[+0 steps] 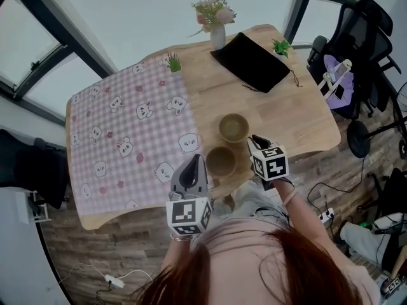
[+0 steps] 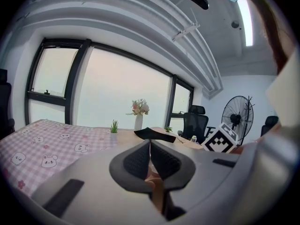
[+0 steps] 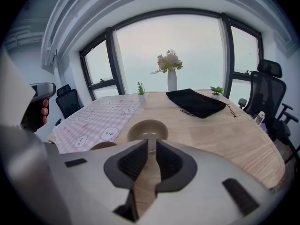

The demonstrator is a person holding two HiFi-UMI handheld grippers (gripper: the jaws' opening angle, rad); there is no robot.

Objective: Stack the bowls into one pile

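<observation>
Two brown bowls stand upright on the bare wood of the worktop (image 1: 299,119), close together but not stacked. The farther bowl (image 1: 234,127) lies toward the middle of the worktop. The nearer bowl (image 1: 221,161) sits just short of it, near the person's edge and just beside the border of the pink checked cloth (image 1: 127,138).

The left gripper (image 1: 197,161) hangs over the near edge, and in the head view its tip is just left of the nearer bowl. In the left gripper view its fingers (image 2: 138,161) are pressed together at the tips with nothing between them. That view looks level across the room, so no bowl shows in front of them.

The right gripper (image 1: 254,140) is held on the other side, so the nearer bowl lies between the two grippers. Its fingers (image 3: 133,163) stand a narrow gap apart and hold nothing, with bare wood showing through the gap. In the right gripper view the farther bowl (image 3: 149,129) lies straight beyond the fingertips, in line with the gap and clear of it. The rim of the nearer bowl (image 3: 103,145) shows low to the left.

At the far end stand a vase of flowers (image 1: 217,35) and a black pouch (image 1: 252,61).
</observation>
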